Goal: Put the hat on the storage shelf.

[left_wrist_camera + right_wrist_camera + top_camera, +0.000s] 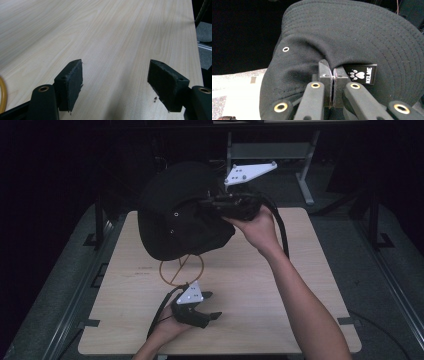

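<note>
A black bucket hat [182, 215] hung in the air above the far half of the wooden table [280, 285], held well clear of the surface. The right gripper [220, 202] pinched the fabric where the crown meets the stitched brim, its jaws pressed together on a fold just beside a small label [362, 73] printed with a paw mark and the word KELME. A metal eyelet [285, 49] showed on the crown to the left of the grip. Holding at this seam probably let the hat hang freely under its own weight, so that its shape opened out. Below the hat, a yellow wire stand [181, 269] rested on the table, plausibly the place intended to receive it. The left gripper [197, 310] lay low near the table's near edge, jaws spread wide with nothing between them, apparently kept aside and ready to assist.
</note>
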The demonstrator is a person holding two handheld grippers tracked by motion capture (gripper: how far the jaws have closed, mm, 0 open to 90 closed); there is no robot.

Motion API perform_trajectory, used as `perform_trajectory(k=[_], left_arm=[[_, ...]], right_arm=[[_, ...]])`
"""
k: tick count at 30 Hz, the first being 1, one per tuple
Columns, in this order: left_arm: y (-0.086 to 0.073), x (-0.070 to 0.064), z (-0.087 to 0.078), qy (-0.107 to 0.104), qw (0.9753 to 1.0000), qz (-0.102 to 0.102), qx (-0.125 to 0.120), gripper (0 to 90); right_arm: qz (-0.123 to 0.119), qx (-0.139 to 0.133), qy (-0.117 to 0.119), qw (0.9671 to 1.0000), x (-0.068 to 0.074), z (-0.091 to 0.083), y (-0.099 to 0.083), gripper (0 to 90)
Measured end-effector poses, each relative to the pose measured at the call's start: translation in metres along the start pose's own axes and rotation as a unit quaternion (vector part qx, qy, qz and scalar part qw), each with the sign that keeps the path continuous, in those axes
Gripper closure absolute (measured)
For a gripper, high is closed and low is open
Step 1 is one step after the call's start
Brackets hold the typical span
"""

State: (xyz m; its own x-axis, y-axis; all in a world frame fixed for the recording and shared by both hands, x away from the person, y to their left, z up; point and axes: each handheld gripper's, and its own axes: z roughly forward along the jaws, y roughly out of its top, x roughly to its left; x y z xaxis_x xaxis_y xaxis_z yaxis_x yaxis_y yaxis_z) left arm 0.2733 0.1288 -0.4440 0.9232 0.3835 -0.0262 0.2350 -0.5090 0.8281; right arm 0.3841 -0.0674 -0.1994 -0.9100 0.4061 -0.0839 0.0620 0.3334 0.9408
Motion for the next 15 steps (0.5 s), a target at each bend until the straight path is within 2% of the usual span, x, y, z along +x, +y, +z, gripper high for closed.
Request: perform_trajectory(k=[8, 9, 11, 14, 15], left_arm=[[0.001, 0.000, 0.000, -0.002, 1.0000, 0.001, -0.002, 27.8], [0.001, 0.000, 0.000, -0.002, 1.0000, 0.003, 0.002, 27.9], [0.001, 0.000, 0.000, -0.001, 1.0000, 0.003, 0.001, 27.8], [0.001, 0.000, 0.000, -0.001, 1.0000, 0.003, 0.001, 27.9], [0.002, 0.000, 0.000, -0.002, 1.0000, 0.003, 0.001, 27.9]], right_arm=[[0.012, 0.012, 0.007, 0.9998, -0.007, 0.025, 0.014, 87.9], [0.017, 0.016, 0.011, 0.9997, -0.010, 0.032, 0.017, 87.9], [0.017, 0.017, 0.011, 0.9997, -0.011, 0.035, 0.018, 87.9], [0.027, 0.036, 0.014, 0.9989, -0.017, 0.052, 0.026, 87.8], [0.027, 0.036, 0.014, 0.9989, -0.017, 0.052, 0.026, 87.8]])
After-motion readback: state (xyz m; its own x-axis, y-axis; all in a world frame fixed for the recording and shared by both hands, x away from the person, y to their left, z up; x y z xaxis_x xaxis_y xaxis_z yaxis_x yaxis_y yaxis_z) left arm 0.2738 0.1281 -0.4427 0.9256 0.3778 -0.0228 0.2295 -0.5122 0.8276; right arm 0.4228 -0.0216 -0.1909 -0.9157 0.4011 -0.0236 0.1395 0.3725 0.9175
